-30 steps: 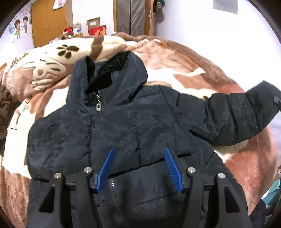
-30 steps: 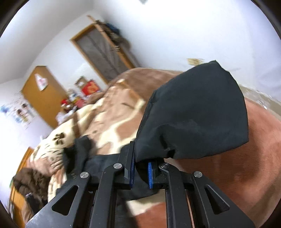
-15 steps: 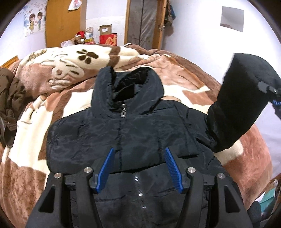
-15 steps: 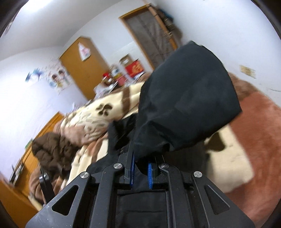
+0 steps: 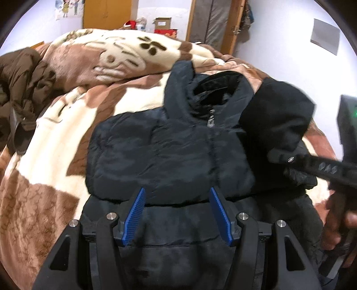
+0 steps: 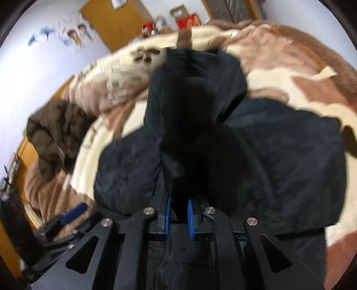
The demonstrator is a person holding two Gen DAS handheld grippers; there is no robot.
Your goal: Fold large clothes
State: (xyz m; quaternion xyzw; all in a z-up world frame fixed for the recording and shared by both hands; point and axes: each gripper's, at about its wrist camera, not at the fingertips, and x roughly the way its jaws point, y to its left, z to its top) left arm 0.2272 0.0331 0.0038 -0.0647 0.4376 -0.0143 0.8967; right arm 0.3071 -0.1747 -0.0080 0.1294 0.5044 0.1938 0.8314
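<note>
A black puffer jacket [image 5: 169, 154] lies face up on the bed, collar toward the far side, its left sleeve folded across the chest. My left gripper [image 5: 176, 214] is open and empty, hovering above the jacket's lower front. My right gripper [image 6: 178, 217] is shut on the cuff of the jacket's right sleeve [image 6: 185, 125] and holds it over the jacket's body; the sleeve [image 5: 276, 120] hangs from it at the right of the left wrist view. The lifted sleeve hides the zip in the right wrist view.
The bed is covered by a brown and cream plush blanket [image 5: 51, 142]. A brown coat [image 5: 22, 89] is heaped at the bed's left side. Wooden wardrobe and door [image 5: 107, 13] stand behind. My left gripper's tool shows at the lower left of the right wrist view [image 6: 67, 216].
My right gripper has carried the sleeve from out at the right, up and leftward over the jacket's chest. My left gripper has shifted left and stays open.
</note>
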